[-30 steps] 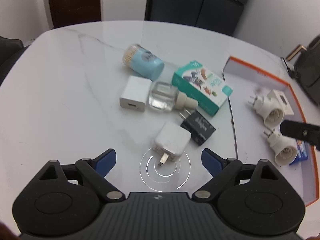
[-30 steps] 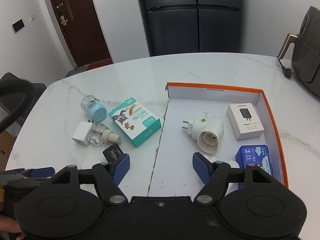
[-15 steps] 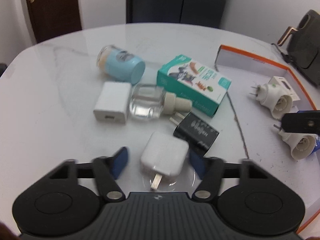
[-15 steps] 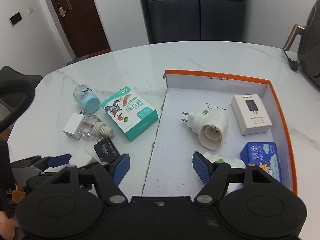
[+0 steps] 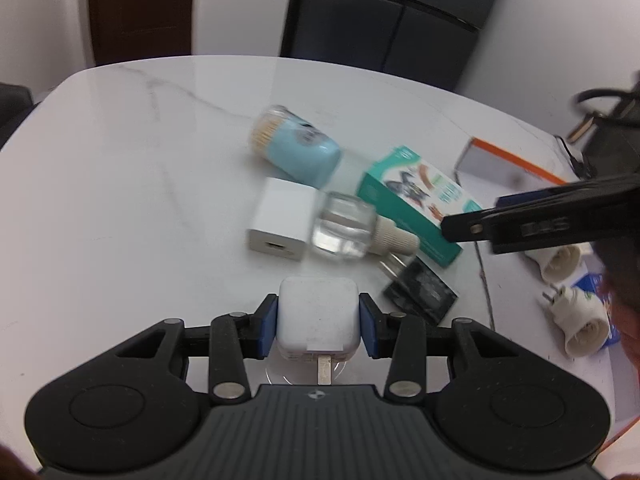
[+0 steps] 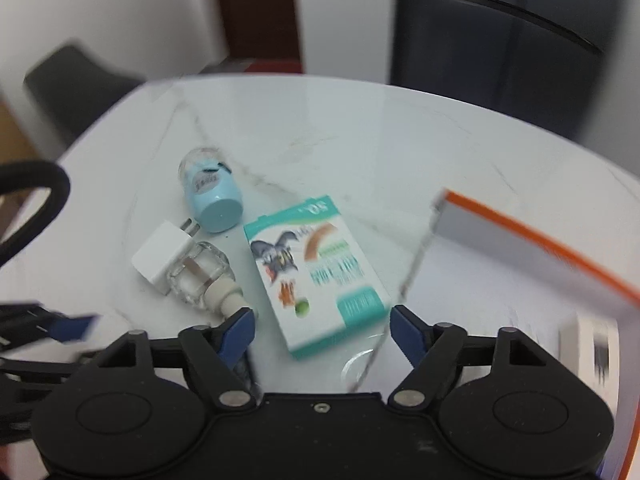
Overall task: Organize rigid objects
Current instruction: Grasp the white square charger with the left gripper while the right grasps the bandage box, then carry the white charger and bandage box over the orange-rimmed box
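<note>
My left gripper (image 5: 318,328) is shut on a white plug adapter (image 5: 317,322), its prong pointing back at the camera. Ahead of it on the marble table lie a second white charger (image 5: 282,224), a clear glass bottle (image 5: 346,230), a light blue jar (image 5: 298,152), a teal box (image 5: 416,200) and a black adapter (image 5: 420,292). My right gripper (image 6: 322,330) is open and empty, hovering over the near end of the teal box (image 6: 316,270). The jar (image 6: 212,192), white charger (image 6: 162,256) and bottle (image 6: 200,276) lie to its left.
An orange-rimmed white tray (image 6: 536,236) sits to the right, holding a white box (image 6: 588,344). In the left wrist view the tray (image 5: 516,160) holds white socket adapters (image 5: 580,320). The right gripper's finger (image 5: 540,228) crosses that view. A black chair (image 6: 76,84) stands beyond the table.
My left gripper closed on the white plug adapter. My right gripper swung left from over the tray to over the teal box.
</note>
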`<action>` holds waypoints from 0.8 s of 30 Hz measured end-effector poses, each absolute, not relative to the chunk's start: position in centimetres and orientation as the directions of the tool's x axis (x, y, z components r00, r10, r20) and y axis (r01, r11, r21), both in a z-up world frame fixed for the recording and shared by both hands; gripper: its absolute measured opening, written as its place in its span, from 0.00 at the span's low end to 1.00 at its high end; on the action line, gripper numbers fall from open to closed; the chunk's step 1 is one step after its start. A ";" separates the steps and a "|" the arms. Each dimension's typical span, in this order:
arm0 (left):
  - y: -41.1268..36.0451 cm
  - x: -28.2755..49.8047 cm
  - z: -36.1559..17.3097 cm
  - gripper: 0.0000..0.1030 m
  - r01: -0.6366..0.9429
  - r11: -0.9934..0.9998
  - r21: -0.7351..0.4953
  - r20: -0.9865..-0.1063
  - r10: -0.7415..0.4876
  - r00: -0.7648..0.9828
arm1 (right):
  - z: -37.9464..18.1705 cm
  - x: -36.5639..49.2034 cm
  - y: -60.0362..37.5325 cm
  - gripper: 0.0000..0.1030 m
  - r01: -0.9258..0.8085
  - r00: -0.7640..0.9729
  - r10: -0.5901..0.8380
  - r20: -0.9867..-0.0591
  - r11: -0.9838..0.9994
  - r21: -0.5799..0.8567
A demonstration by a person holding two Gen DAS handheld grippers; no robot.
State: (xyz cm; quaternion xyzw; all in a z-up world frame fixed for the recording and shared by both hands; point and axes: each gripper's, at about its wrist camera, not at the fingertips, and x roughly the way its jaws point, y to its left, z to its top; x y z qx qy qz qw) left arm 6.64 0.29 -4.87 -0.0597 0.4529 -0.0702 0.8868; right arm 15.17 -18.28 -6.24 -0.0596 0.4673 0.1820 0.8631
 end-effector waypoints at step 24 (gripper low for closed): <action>3.0 7.2 -2.0 0.41 -0.062 0.984 -0.165 -0.781 -0.092 0.618 | -5.7 16.1 -16.6 0.81 -0.276 0.501 0.268 -0.823 0.951 0.142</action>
